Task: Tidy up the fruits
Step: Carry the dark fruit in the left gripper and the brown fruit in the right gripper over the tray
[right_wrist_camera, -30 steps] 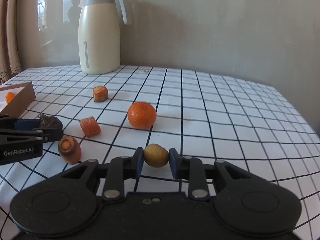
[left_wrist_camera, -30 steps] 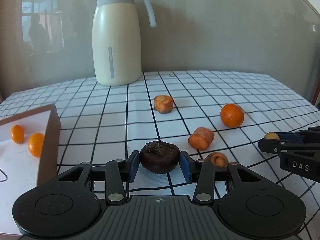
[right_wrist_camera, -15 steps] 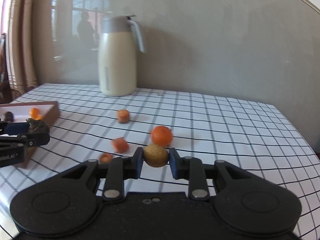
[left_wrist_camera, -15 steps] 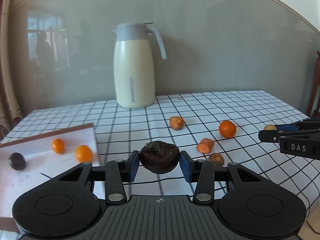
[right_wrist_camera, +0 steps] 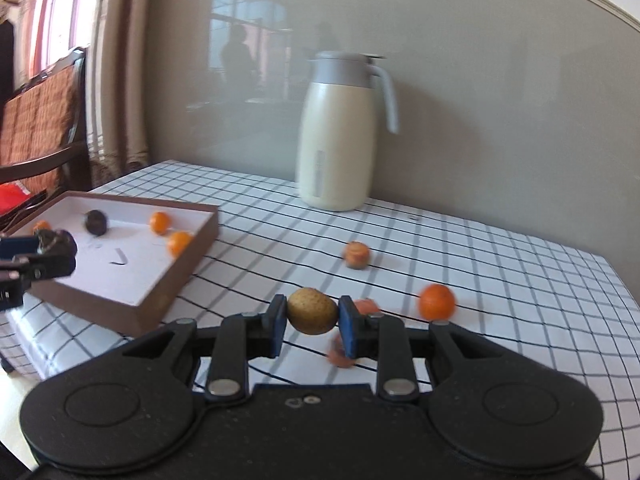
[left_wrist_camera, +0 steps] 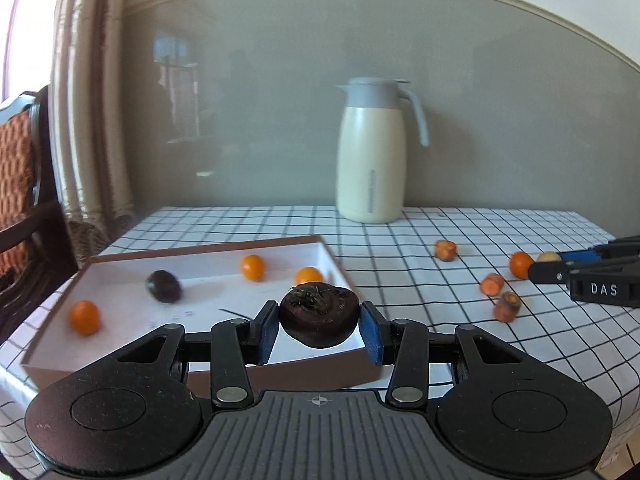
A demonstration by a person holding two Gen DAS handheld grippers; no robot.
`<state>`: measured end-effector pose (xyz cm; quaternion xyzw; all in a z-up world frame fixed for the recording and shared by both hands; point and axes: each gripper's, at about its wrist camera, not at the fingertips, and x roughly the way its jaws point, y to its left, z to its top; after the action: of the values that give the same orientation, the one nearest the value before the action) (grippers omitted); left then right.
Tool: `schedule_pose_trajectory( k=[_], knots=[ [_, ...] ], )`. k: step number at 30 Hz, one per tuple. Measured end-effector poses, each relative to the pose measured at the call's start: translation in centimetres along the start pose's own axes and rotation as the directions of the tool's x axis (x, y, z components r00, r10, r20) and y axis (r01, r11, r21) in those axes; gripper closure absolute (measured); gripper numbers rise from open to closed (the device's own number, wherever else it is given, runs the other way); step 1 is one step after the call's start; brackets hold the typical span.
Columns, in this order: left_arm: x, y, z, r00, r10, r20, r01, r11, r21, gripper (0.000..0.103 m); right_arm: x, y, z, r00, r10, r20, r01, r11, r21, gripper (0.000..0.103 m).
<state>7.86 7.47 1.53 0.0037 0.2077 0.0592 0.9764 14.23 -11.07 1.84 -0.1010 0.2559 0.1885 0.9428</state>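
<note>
My left gripper [left_wrist_camera: 319, 326] is shut on a dark brown fruit [left_wrist_camera: 319, 321] and holds it in the air over the near right edge of a brown box with a white inside [left_wrist_camera: 120, 280]. The box holds small oranges [left_wrist_camera: 252, 267] and a dark fruit [left_wrist_camera: 163, 286]. My right gripper [right_wrist_camera: 313, 317] is shut on a small yellow-brown fruit [right_wrist_camera: 312, 310], raised above the checked tablecloth [right_wrist_camera: 500, 280], right of the box [right_wrist_camera: 188, 256]. An orange [right_wrist_camera: 437, 301] and carrot pieces [right_wrist_camera: 357, 254] lie on the cloth.
A cream thermos jug [left_wrist_camera: 374, 152] stands at the back against the grey wall. Carrot pieces [left_wrist_camera: 507, 306] and an orange [left_wrist_camera: 520, 265] lie right of the box. A wooden chair [right_wrist_camera: 40, 120] stands to the left. The table's right edge [right_wrist_camera: 616, 280] is near.
Both grippers have risen and pulled back and to the left with their fruits. The box has come fully into view below the left gripper.
</note>
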Motion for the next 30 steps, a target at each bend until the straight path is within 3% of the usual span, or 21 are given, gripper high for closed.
schedule_pose_trajectory(
  k=[8,18,30],
  knots=[
    [-1.6,5.0,-0.7,0.995,0.097,0.013,-0.096,0.993,-0.069,0.059,-0.1,4.0,1.1,0.993,0.113,0.026,-0.111,0.991,-0.072,0.084],
    [-3.0,8.3,-1.3,0.984,0.177,0.037,-0.172,0.979,-0.105,0.059,0.2,9.2,1.9,0.970,0.239,0.035,-0.231,0.960,-0.160,0.084],
    [-2.8,11.9,-1.3,0.956,0.289,0.057,-0.284,0.955,-0.087,0.059,1.7,12.8,2.9,0.957,0.285,0.054,-0.269,0.941,-0.206,0.084]
  ],
)
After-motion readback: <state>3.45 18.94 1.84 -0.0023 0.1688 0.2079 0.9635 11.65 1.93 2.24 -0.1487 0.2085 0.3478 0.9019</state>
